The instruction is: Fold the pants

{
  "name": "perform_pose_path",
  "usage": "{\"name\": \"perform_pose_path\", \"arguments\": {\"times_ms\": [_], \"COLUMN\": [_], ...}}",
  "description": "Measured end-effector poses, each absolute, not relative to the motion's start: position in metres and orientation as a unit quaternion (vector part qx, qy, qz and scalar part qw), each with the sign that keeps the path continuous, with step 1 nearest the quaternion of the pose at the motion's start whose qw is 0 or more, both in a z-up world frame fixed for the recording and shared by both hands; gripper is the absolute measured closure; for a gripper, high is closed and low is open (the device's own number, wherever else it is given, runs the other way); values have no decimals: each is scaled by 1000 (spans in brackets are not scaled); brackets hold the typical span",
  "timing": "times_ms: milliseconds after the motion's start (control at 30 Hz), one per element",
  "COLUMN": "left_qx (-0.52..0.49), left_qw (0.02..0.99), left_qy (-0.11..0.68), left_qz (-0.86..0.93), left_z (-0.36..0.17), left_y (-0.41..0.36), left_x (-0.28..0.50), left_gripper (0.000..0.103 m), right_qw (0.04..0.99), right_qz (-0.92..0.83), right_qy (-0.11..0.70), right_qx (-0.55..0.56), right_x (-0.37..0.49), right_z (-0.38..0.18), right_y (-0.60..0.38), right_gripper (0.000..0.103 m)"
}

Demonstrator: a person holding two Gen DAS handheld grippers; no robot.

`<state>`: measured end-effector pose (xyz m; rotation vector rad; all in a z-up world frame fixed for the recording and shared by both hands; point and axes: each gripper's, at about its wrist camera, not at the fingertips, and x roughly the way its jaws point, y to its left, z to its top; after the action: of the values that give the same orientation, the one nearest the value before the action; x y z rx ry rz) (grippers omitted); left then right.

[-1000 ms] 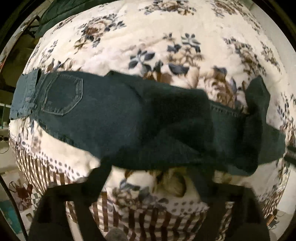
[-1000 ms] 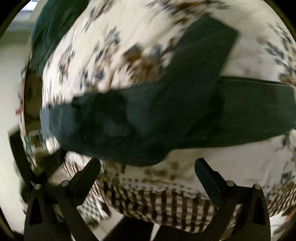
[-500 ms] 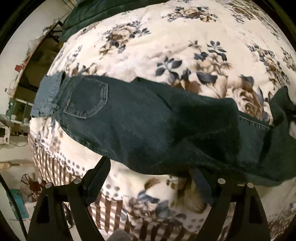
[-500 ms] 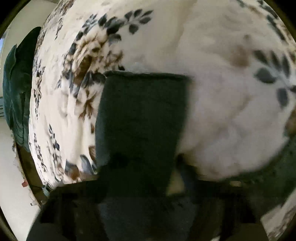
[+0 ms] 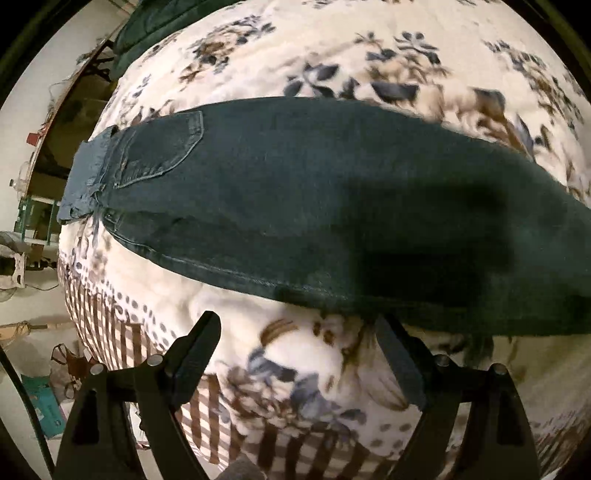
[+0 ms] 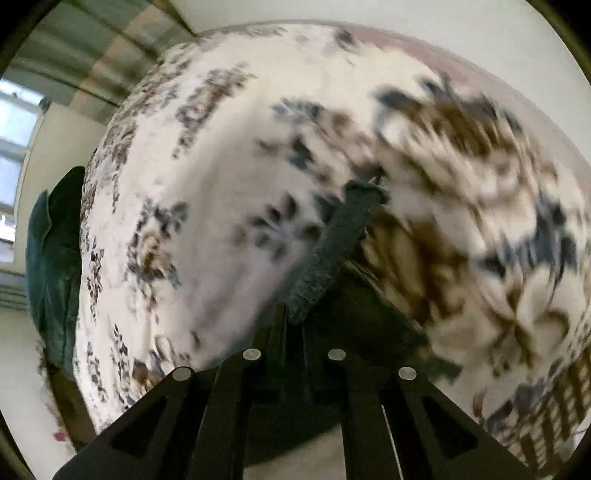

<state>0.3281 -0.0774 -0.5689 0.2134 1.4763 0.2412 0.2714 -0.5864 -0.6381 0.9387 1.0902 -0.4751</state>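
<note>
Dark blue jeans [image 5: 295,199] lie stretched across a floral blanket [image 5: 369,48], waistband and back pocket at the left, legs running off to the right. My left gripper [image 5: 295,332] is open and empty, its fingertips just short of the jeans' near seam. My right gripper [image 6: 291,317] is shut on the hem end of a jeans leg [image 6: 332,251], which sticks up edge-on between the fingers above the blanket [image 6: 221,184].
A dark green cushion [image 6: 55,258] lies at the far end of the bed, also in the left wrist view [image 5: 155,22]. The blanket's checked border [image 5: 122,332] hangs over the near bed edge. Floor clutter sits at the lower left [image 5: 44,406].
The folded-over leg end has been pulled out to the right, and the jeans now lie straight. My right gripper closed on the hem. My left gripper let go and opened.
</note>
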Motion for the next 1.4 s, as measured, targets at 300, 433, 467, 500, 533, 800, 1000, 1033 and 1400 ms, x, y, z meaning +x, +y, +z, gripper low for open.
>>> {"name": "perform_pose_path", "arguments": {"times_ms": [300,433,467,500,533,800,1000,1033,1400], "left_qx": [102,93,90,90,91,66,17,7,-235], "left_qw": [745,743,744,744,745,749,777,778,710], "left_qy": [653,657,657,657,656,653,620,618,644], "left_qz": [93,87,84,82,81,83,109,114,158], "left_z": [-556,-559,-559,-559,-560,-563,-531,-527,-567], "left_y": [-80,-84,-85,-86,-86,-63,4,19,248], "left_x": [331,334,335,334,334,332,344,347,412], "left_gripper": [17,17,17,17,17,17,17,17,18], "right_qw": [817,835,824,810,797,674,719,717,589], "right_qz": [-112,-118,-128,-143,-156,-247,-211,-186,-43], "right_qy": [361,372,390,409,428,520,545,557,607], "right_qx": [435,388,391,394,397,463,375,375,533], "right_x": [268,277,275,271,267,226,257,265,303], "right_z": [-523,-512,-529,-548,-570,-709,-638,-632,-706], "right_y": [-561,-564,-571,-577,-583,-614,-516,-484,-221], "right_gripper": [97,97,97,97,97,89,41,41,41]}}
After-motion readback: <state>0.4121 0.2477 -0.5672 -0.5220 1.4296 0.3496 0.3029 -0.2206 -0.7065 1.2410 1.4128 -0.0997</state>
